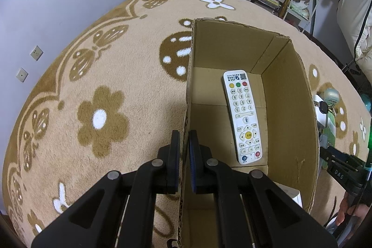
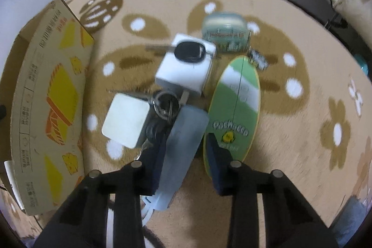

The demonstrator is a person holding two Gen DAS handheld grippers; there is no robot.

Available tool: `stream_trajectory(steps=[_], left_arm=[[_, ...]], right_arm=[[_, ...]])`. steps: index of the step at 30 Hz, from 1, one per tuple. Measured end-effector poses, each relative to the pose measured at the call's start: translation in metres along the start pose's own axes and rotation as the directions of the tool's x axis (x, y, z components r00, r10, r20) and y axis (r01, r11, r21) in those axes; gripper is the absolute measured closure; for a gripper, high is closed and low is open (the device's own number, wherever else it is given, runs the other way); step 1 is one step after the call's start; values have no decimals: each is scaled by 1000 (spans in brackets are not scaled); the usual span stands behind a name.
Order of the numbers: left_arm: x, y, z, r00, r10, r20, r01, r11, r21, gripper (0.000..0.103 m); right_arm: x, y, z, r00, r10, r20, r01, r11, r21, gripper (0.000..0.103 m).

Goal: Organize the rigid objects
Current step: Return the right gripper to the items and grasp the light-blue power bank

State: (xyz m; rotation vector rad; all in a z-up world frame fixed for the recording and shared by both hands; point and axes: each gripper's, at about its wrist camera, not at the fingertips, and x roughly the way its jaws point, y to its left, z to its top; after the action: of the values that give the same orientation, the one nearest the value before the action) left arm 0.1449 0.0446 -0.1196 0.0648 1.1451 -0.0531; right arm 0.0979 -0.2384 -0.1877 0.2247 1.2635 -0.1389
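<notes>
A patterned rug [image 1: 116, 66] carries a cardboard box [image 1: 290, 94] and a green packet [image 2: 234, 106].

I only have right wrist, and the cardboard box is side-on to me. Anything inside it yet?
Observer: One item. A white remote lies face up on the floor of the cardboard box.
Operator: Where is the left hand-held gripper?
Observer: The left hand-held gripper is clamped on the box wall on the left side of its view, with one finger inside and one outside.
Operator: Room beside the remote?
Observer: Yes. Bare cardboard shows on both sides of it, and it touches neither long wall.
</notes>
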Motion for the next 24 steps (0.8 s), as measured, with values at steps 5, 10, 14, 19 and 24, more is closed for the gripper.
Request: stream_trajectory(steps=[5, 10, 14, 19, 24], left_arm=[[0, 0, 0, 1000, 0, 0, 0, 1000, 0, 96], [0, 0, 0, 1000, 1, 0, -1, 1000, 2, 96], [-1, -1, 0, 1000, 2, 4, -2, 1000, 6, 97], [-2, -4, -1, 1000, 14, 5, -14, 1000, 15, 97], [-3, -5, -2, 1000, 8, 3, -8, 1000, 13, 97]], right_arm=[[6, 3, -3, 1000, 12, -24, -12, 1000, 0, 66], [11, 5, -4, 1000, -5, -27, 6, 1000, 23, 66], [21, -6, -9, 999, 44, -24, -40, 989, 141, 67], [16, -11, -10, 998, 59, -7, -57, 984, 169, 69], [0, -23, -7, 997, 68, 29, -72, 979, 191, 71]])
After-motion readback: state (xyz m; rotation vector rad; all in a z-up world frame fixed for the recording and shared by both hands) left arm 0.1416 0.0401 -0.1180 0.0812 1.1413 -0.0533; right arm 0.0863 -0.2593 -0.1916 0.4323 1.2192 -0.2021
